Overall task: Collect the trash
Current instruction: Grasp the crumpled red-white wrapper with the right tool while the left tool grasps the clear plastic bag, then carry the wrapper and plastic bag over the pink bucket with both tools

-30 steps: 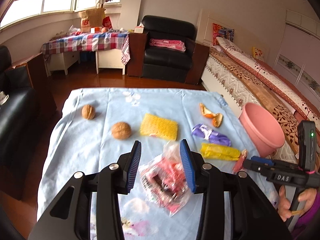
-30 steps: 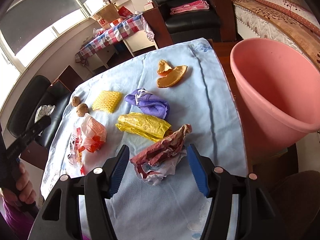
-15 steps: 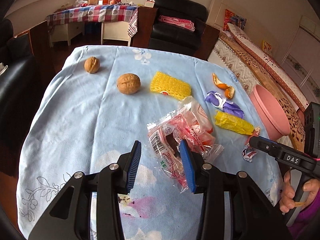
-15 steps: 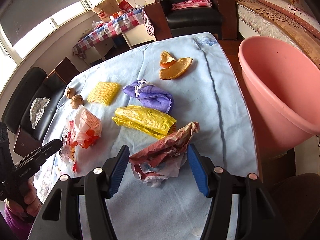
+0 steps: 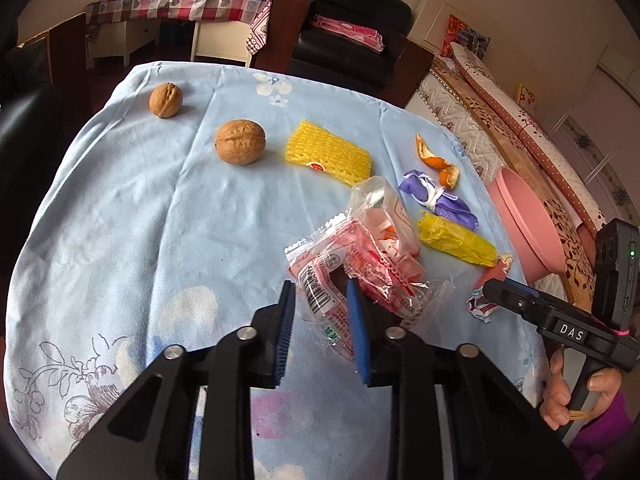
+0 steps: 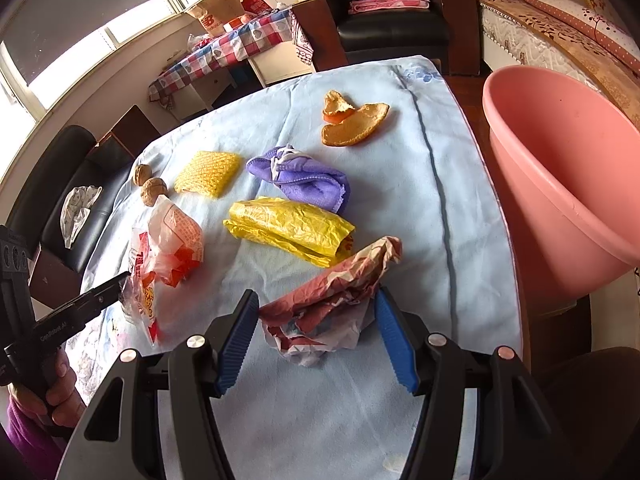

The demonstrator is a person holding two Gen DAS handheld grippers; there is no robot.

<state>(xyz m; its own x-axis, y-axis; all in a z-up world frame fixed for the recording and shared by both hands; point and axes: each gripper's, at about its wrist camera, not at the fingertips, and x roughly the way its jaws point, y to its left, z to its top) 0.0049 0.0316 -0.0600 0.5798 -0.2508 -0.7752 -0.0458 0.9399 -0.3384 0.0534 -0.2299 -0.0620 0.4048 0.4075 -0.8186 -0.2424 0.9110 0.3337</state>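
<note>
A crumpled clear-and-red snack wrapper (image 5: 360, 256) lies on the pale blue tablecloth (image 5: 132, 216). My left gripper (image 5: 321, 312) points down at it; its jaws are closing, with the wrapper's printed near end between the blue pads, which do not clearly press on it. In the right wrist view the same gripper (image 6: 102, 294) reaches the wrapper (image 6: 172, 240) from the left. My right gripper (image 6: 316, 336) stands open astride a crumpled red-and-white paper wrapper (image 6: 336, 300) that rests on the cloth. A pink basin (image 6: 532, 216) stands just off the table's right edge.
Also on the cloth are a yellow plastic bag (image 6: 292, 232), a purple cloth bundle (image 6: 304, 176), orange peel (image 6: 352, 124), a yellow mesh pad (image 5: 328, 154) and two walnuts (image 5: 240, 142) (image 5: 166, 100). A black armchair and a bed stand beyond the table.
My left gripper has sunk toward the snack wrapper and tipped further down, and its jaws have narrowed around the wrapper's near end. The right gripper has kept still over the paper wrapper.
</note>
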